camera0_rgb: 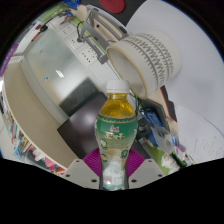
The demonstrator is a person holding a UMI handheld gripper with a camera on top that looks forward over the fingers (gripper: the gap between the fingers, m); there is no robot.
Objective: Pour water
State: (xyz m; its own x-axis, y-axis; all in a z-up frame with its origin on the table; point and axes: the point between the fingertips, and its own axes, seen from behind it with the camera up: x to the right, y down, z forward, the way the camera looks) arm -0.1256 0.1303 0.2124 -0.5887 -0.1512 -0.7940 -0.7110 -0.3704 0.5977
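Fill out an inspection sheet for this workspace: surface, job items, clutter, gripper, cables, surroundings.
Surface: pale table, with a dark sheet lying on it behind the bottle.
Job items: plastic bottle with a white cap, green label and yellow-tinted upper part, upright between the fingers; a ribbed white cup beyond it, lying tilted.
Clutter: colourful packets beside the bottle; small items along the table's near edge, too small to identify.
Gripper: gripper low in view, purple pad visible beside the bottle's base; whether both fingers press on it cannot be told.
Cables: nothing seen.
Surroundings: white equipment behind the table.
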